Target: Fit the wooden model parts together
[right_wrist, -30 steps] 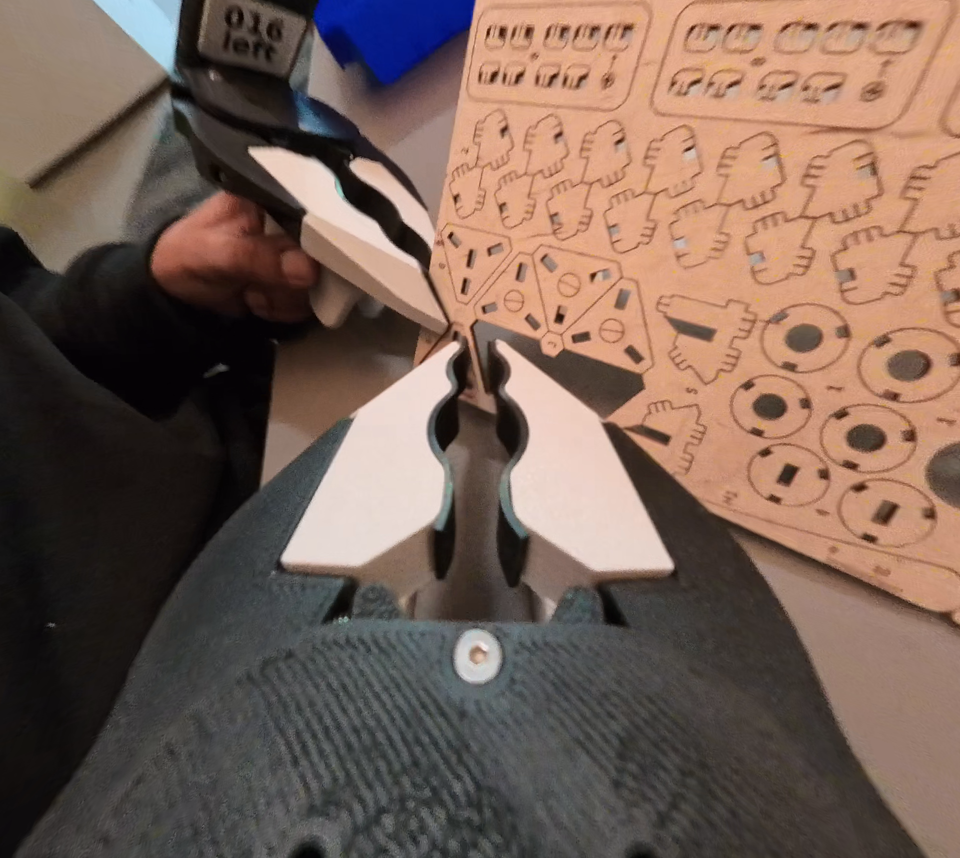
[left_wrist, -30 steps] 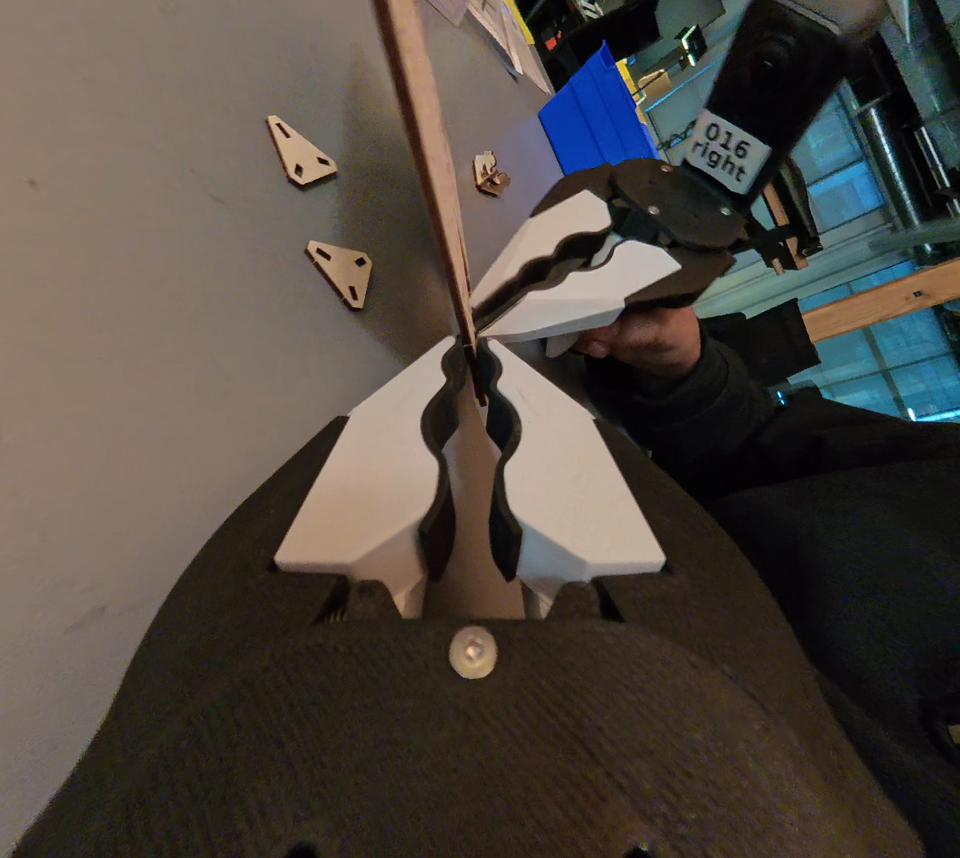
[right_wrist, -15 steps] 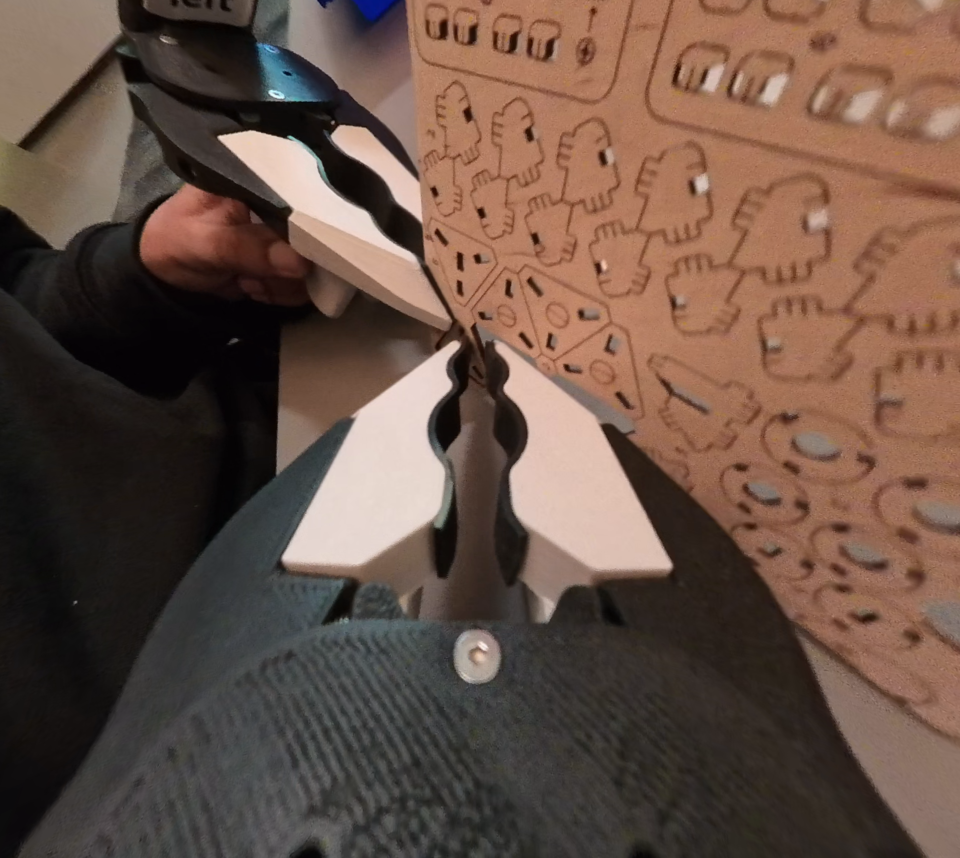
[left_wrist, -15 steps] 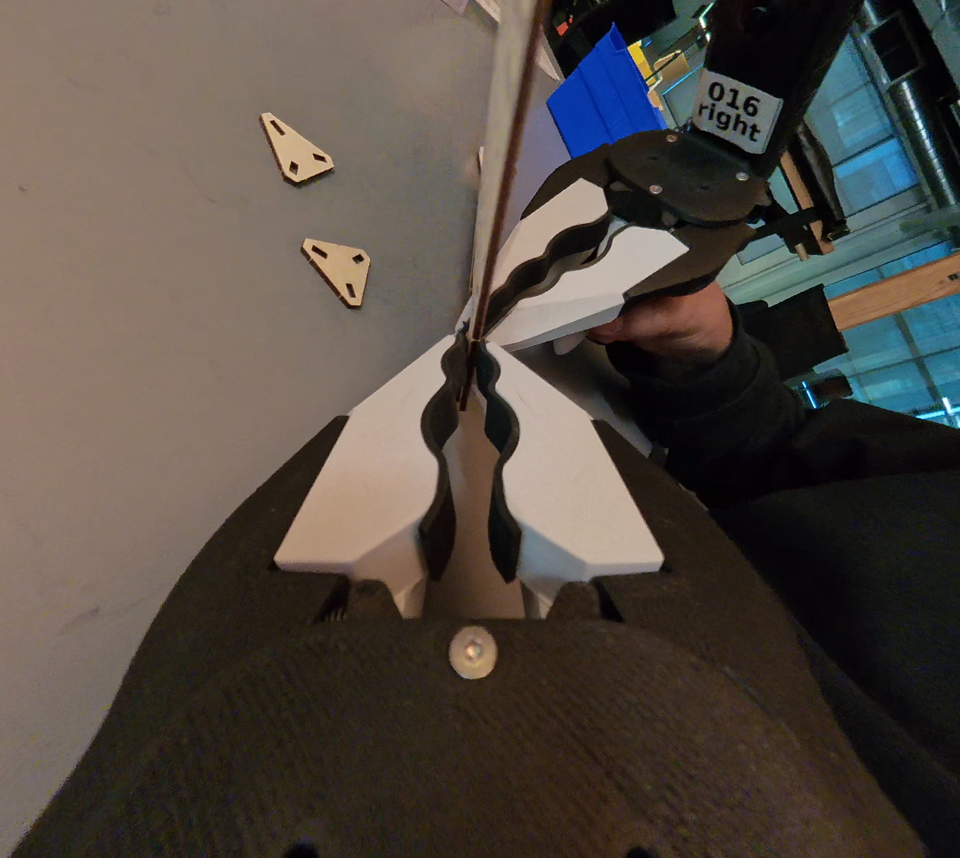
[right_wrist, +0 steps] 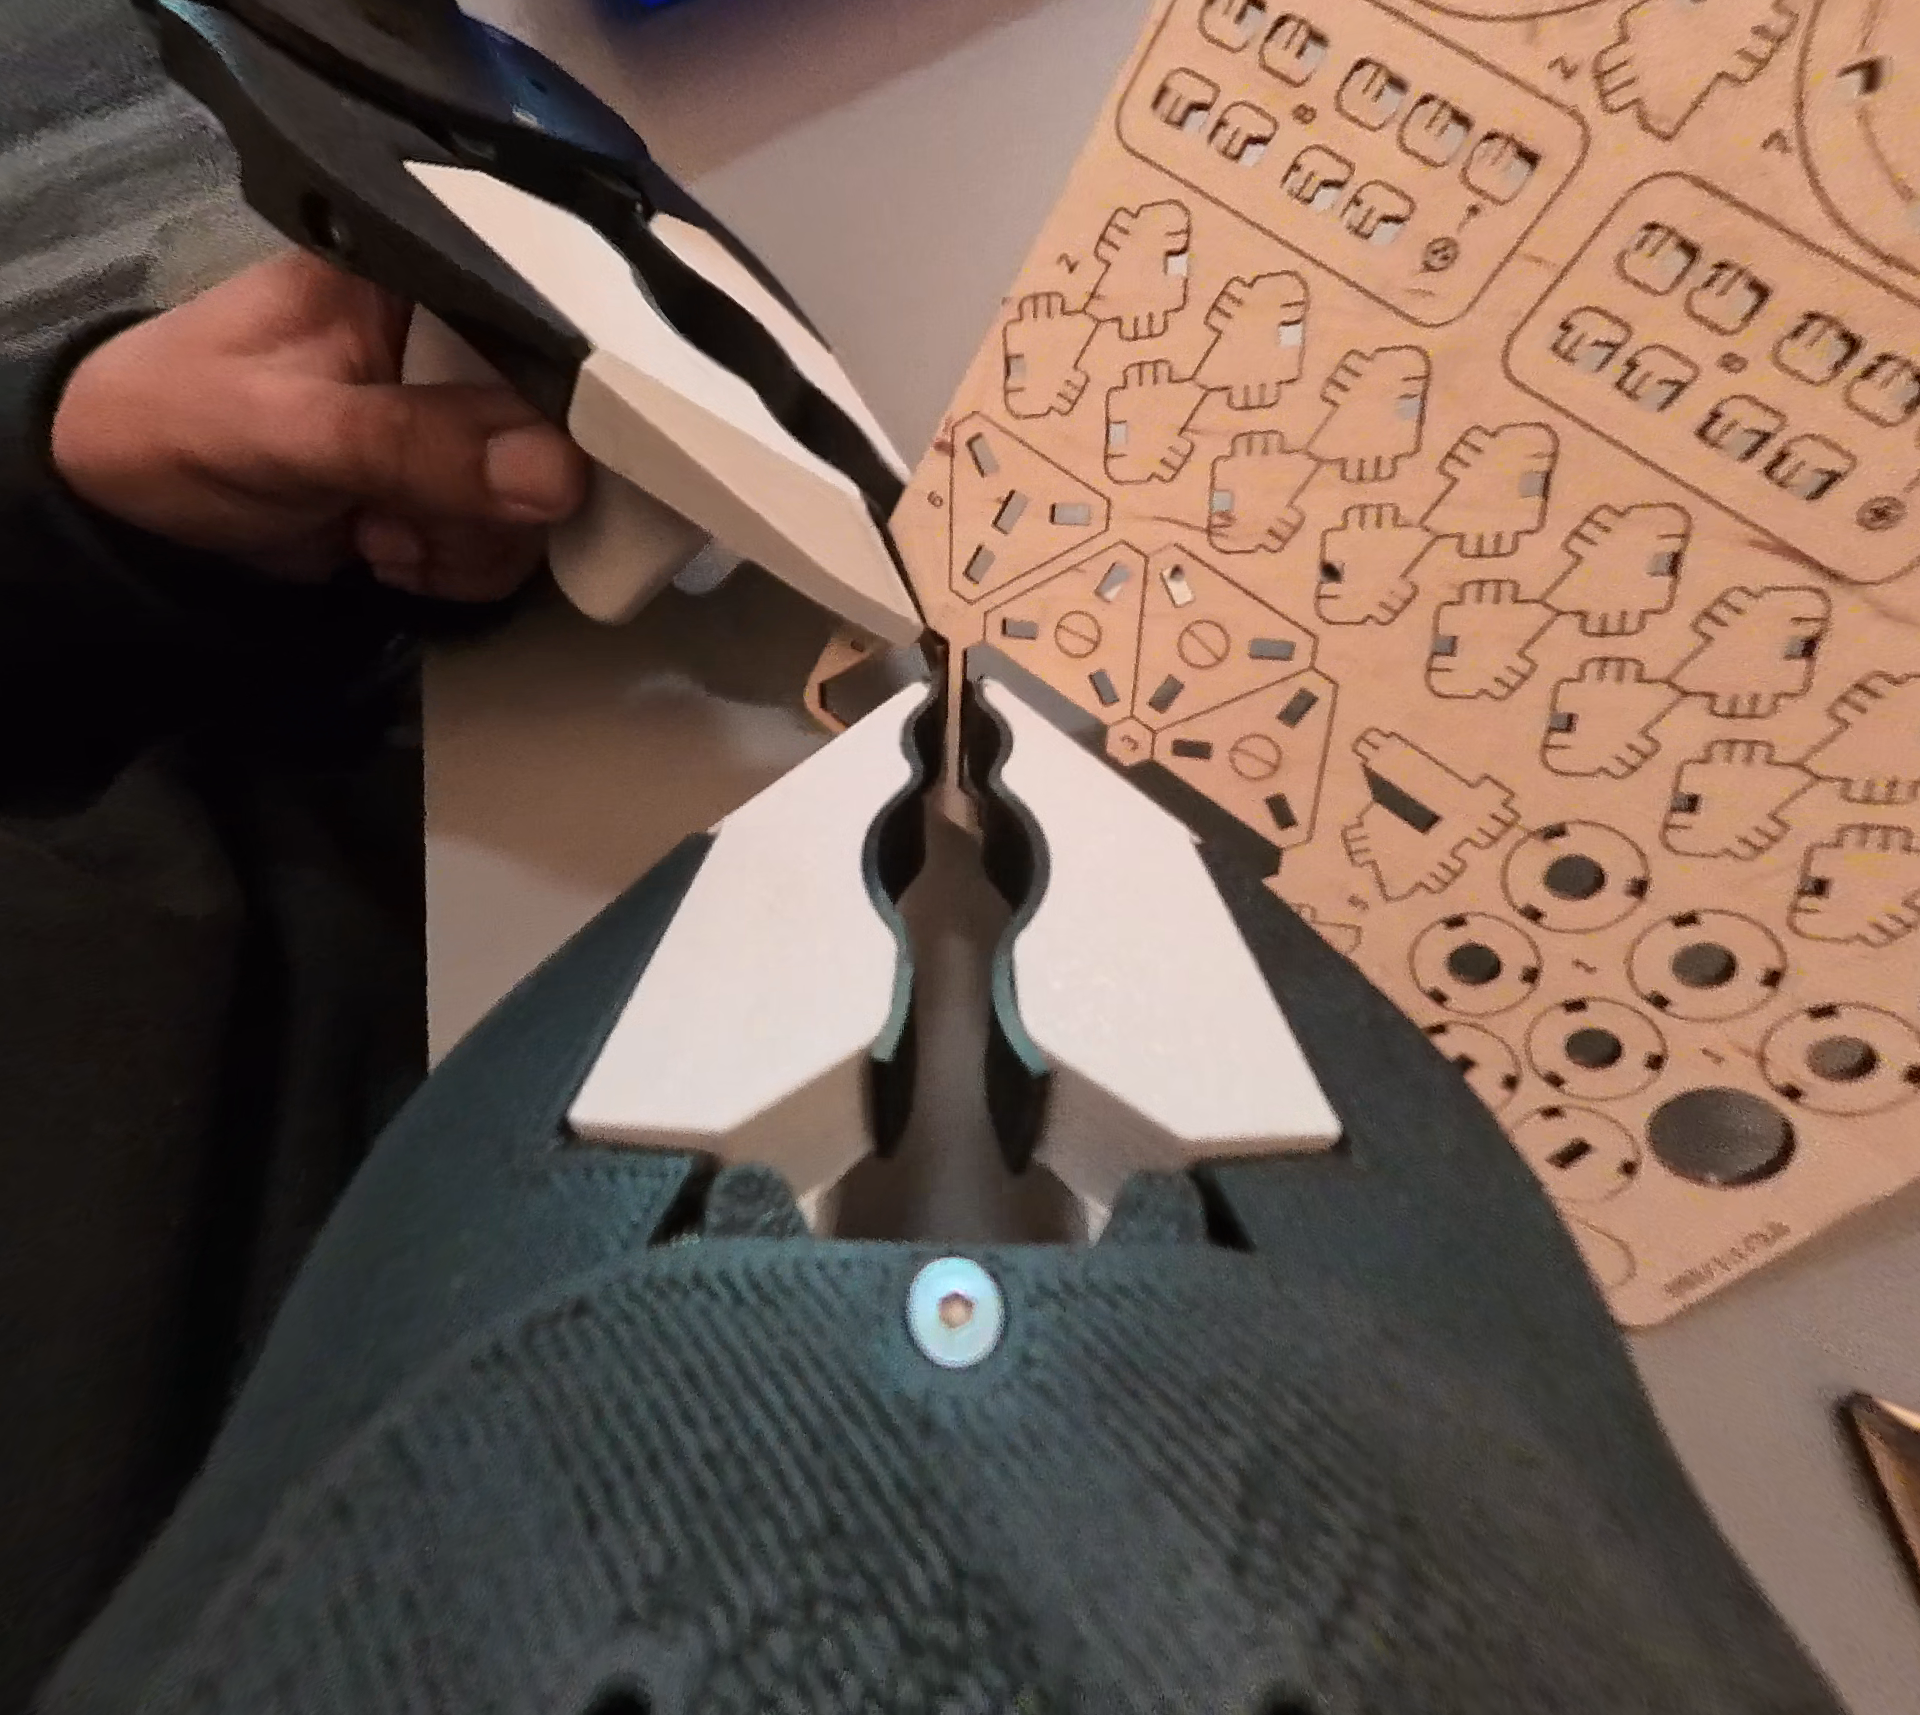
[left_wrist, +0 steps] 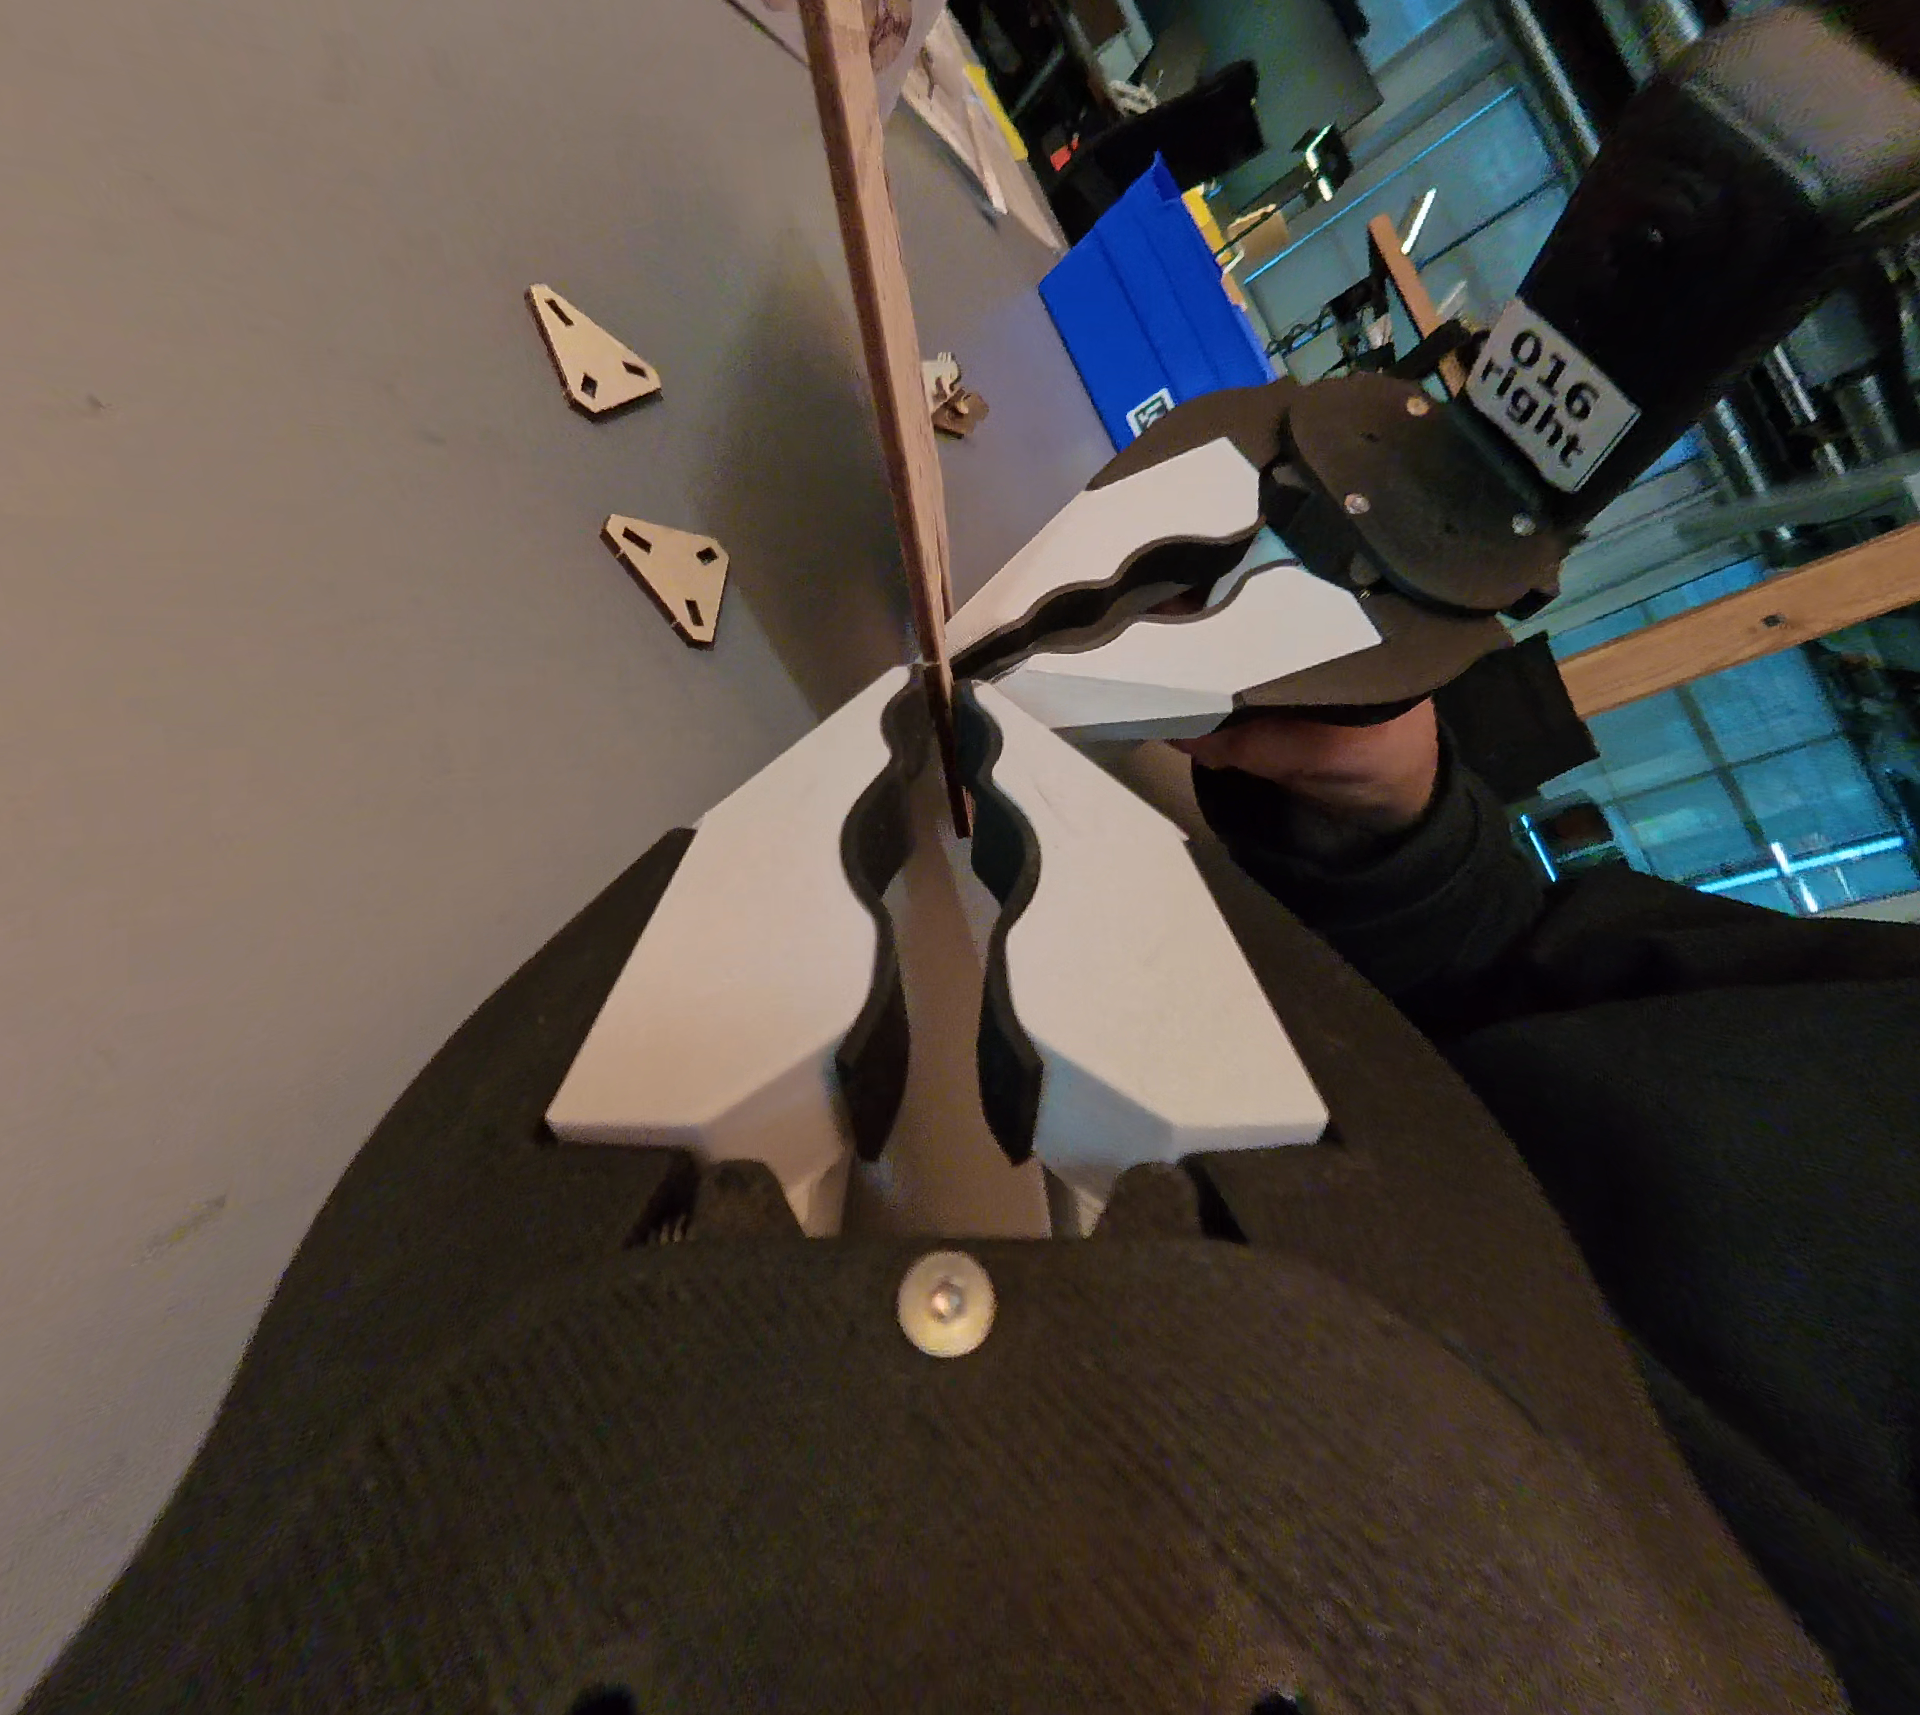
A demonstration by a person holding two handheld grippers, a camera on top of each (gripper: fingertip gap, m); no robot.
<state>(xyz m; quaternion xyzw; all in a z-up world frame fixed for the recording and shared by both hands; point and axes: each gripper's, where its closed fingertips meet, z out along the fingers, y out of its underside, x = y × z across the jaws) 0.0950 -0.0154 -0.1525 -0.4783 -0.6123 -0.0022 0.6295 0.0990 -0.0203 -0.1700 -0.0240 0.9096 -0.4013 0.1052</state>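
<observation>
Left wrist view showed the left gripper (left_wrist: 940, 699) in the middle of the frame, with its two white fingers closed tight on the thin edge of a wooden sheet (left_wrist: 862, 138). The sheet stood up on its edge and ran from the fingertips to the top of the frame. The right gripper (left_wrist: 971, 663) came in from the right side, held by a hand (left_wrist: 1340, 761) in a dark sleeve. Its tips were touching the same sheet, just beside the left gripper's tips.

On the grey table (left_wrist: 260, 522), at the left of the frame, lay two small wooden triangles (left_wrist: 592, 356) (left_wrist: 675, 574), well apart from the grippers. A blue bin (left_wrist: 1153, 315) sat at the upper right, farther back.

Right wrist view showed the flat face of the wooden sheet (right_wrist: 1455, 522) filling the right side of the frame. It was cut with many little shapes, rings and triangles. The right gripper (right_wrist: 951, 699) was almost closed, pinching a thin wooden strip (right_wrist: 951, 761) at the lower left corner of the sheet. The left gripper (right_wrist: 904, 605) came in from the upper left, held by a hand (right_wrist: 291, 439), with its tips closed on the sheet's corner right beside that strip.
</observation>
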